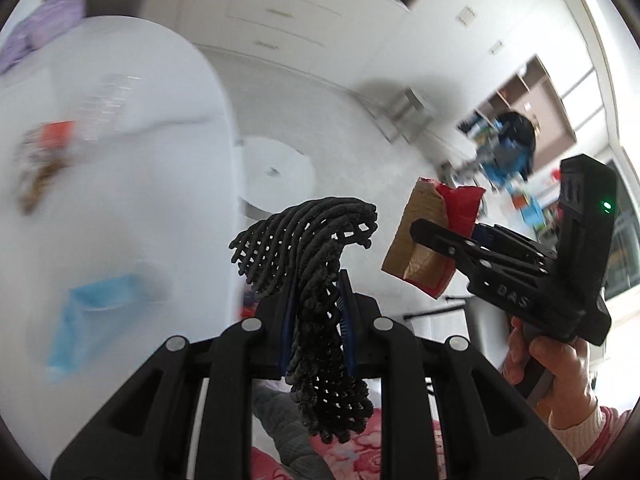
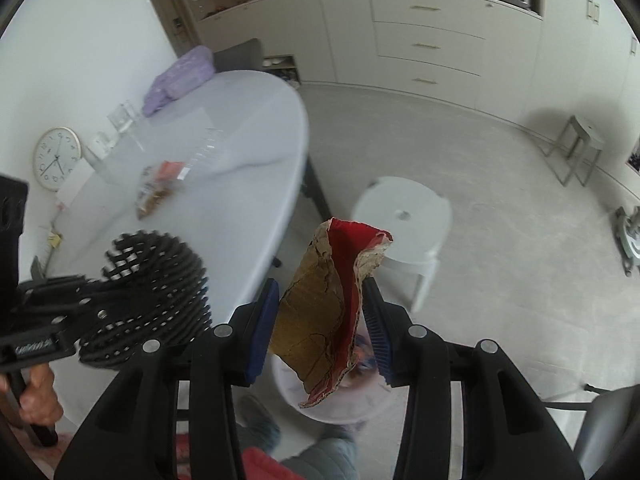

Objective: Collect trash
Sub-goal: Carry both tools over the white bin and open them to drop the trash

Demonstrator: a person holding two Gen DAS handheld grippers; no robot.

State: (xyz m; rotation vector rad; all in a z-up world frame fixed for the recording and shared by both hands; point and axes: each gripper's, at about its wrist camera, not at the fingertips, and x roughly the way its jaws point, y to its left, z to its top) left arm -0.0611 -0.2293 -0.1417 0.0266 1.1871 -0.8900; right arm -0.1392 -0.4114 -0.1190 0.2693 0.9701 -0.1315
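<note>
Clamping a black mesh pad (image 1: 316,280) between its blue fingers (image 1: 349,320), the left gripper (image 1: 316,320) hangs off the white worktop's (image 2: 240,200) rounded edge, while the right gripper (image 2: 320,320) pinches a torn red-and-brown cardboard scrap (image 2: 320,312) above a pale bin (image 2: 340,412); wrappers (image 2: 156,188) lie on the worktop beside a white stool (image 2: 404,216).

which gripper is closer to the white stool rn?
Right. The right gripper, holding the red cardboard scrap, hangs just short of the white stool; the left gripper is over the table edge.
</note>
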